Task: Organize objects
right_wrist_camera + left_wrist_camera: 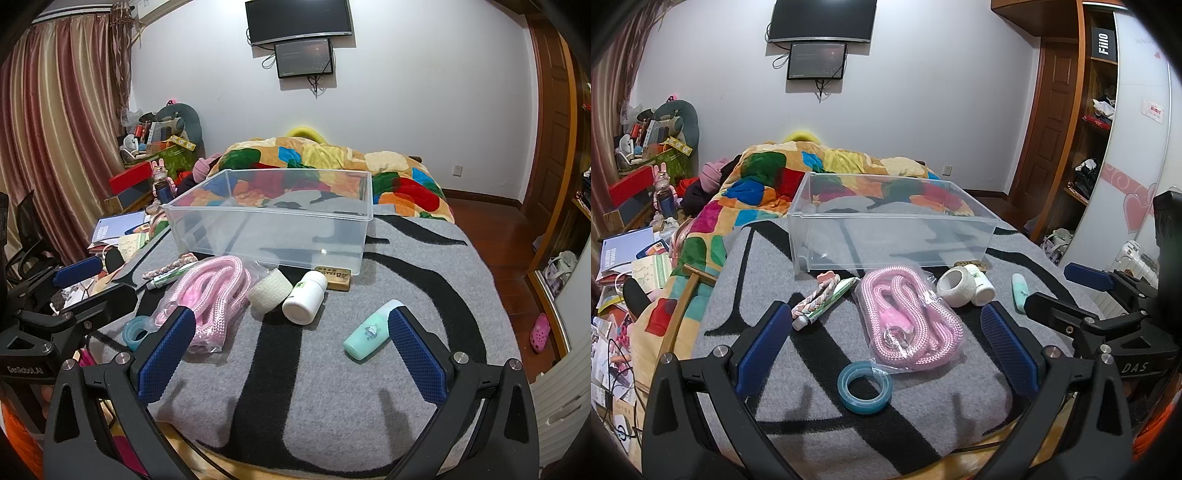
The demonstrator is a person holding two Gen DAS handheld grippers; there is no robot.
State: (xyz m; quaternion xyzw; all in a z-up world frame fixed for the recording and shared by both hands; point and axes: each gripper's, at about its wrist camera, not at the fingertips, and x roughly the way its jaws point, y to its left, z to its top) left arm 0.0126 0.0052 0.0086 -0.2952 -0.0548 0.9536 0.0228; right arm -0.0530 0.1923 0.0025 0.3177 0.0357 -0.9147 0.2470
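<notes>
Left wrist view first: the left gripper (pixel 886 343) is sitting wide open, both blue pads spread far apart and gripping nothing, hovering low over the grey and black blanket (pixel 798 369). Between the fingers, toward 12 o'clock, the bagged pink rope (pixel 910 317) is lying flat, and the blue tape ring (pixel 865 387) is resting just at its 7 o'clock corner, touching the bag edge. At 10 o'clock from the rope, a toothpaste tube (pixel 827 302) and a braided cord (pixel 816 295) are lying side by side. At 2 o'clock, a white bandage roll (pixel 955 286) and a white bottle (pixel 982 286) are touching each other, with a mint tube (pixel 1019 291) further out at 3 o'clock. The clear bin (pixel 894 229) is sitting behind all of it at 12 o'clock, with nothing inside.

Right wrist view: the right gripper (pixel 291 354) is also spread wide and holding nothing. The mint tube (pixel 369 334) is lying just beside the right pad's tip; can't tell if they're touching. The bottle (pixel 304 297) and bandage roll (pixel 269 290) are lying at 12 o'clock, the rope (pixel 210 291) at 10 o'clock by the left pad, and the bin (pixel 273 221) beyond them.
</notes>
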